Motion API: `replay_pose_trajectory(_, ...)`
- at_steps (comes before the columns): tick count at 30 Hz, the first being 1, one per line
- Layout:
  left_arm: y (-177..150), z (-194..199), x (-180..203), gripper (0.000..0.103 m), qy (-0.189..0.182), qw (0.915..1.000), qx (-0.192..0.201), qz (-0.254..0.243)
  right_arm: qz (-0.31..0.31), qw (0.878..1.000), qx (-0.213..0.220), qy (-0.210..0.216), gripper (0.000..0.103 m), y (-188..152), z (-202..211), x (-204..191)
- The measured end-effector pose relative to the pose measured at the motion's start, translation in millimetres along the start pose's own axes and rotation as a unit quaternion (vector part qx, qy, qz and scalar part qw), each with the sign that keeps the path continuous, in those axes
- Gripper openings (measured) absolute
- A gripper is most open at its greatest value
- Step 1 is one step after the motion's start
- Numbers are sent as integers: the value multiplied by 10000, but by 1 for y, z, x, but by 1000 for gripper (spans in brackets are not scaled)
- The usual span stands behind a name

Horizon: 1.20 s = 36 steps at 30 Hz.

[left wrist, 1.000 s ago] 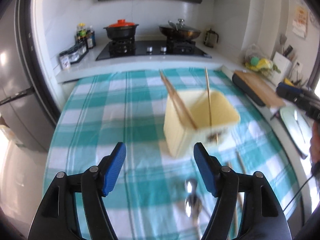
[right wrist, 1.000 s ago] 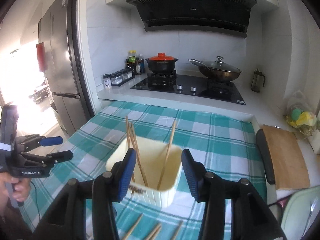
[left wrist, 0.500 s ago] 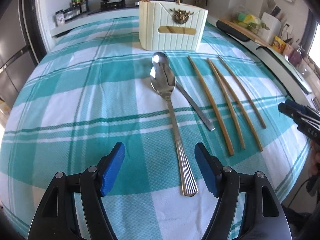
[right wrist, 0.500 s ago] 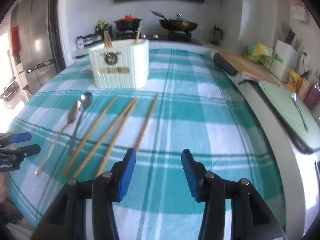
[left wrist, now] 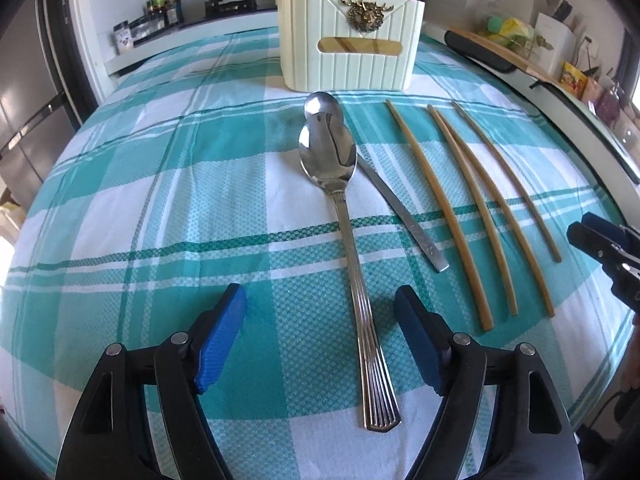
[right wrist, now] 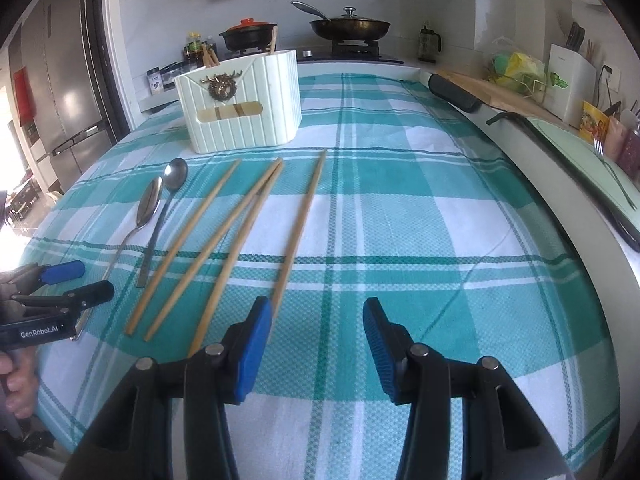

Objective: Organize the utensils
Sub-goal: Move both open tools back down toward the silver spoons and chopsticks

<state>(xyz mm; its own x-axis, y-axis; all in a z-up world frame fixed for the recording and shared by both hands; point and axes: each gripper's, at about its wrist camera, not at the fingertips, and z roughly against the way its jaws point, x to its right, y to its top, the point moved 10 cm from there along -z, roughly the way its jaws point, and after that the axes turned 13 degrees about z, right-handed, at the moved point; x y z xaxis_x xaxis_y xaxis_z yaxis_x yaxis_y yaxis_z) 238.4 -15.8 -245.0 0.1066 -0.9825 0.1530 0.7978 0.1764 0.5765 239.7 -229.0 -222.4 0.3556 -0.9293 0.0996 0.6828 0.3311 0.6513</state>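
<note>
A cream utensil holder (left wrist: 349, 40) (right wrist: 244, 100) stands at the far side of the checked tablecloth with some chopsticks in it. In front of it lie a large spoon (left wrist: 344, 216) (right wrist: 140, 220), a smaller spoon (left wrist: 384, 188) (right wrist: 166, 200) partly under it, and several loose wooden chopsticks (left wrist: 472, 208) (right wrist: 240, 228). My left gripper (left wrist: 320, 340) is open and empty, low over the cloth, with the large spoon's handle between its fingers. My right gripper (right wrist: 316, 344) is open and empty, just right of the nearest chopstick ends.
The teal checked tablecloth (right wrist: 400, 220) covers the table. Behind it a stove carries a red-lidded pot (right wrist: 248, 34) and a wok (right wrist: 350, 26). A fridge (right wrist: 60, 100) stands at the left. A cutting board and counter clutter (right wrist: 516, 76) lie to the right.
Both grippers dropped from above the holder to low over the near edge of the cloth, then crept a little closer to the spoons and chopsticks. Both stayed open.
</note>
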Motion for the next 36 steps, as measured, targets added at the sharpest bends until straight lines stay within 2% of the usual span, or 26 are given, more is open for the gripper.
replay_pose_trajectory(6, 1, -4, -5, 93, 134, 9999, 58, 90, 98, 9999, -89, 0, 48, 2, -9, -4)
replay_pose_trajectory(13, 5, -9, -6, 100, 215, 9997, -40, 107, 218, 9995, -231, 52, 48, 5, -20, -11)
replay_pose_trajectory(19, 17, -19, -5, 100, 228, 9995, -152, 138, 335, 9987, -388, 25, 48, 9, -32, -15)
replay_pose_trajectory(29, 45, -39, 1, 98, 207, 9995, -78, 211, 362, 9983, -450, 21, 48, 15, -42, -11)
replay_pose_trajectory(36, 59, -52, 4, 103, 154, 9998, -65, 133, 341, 9986, -412, 8, 48, 19, -47, -10)
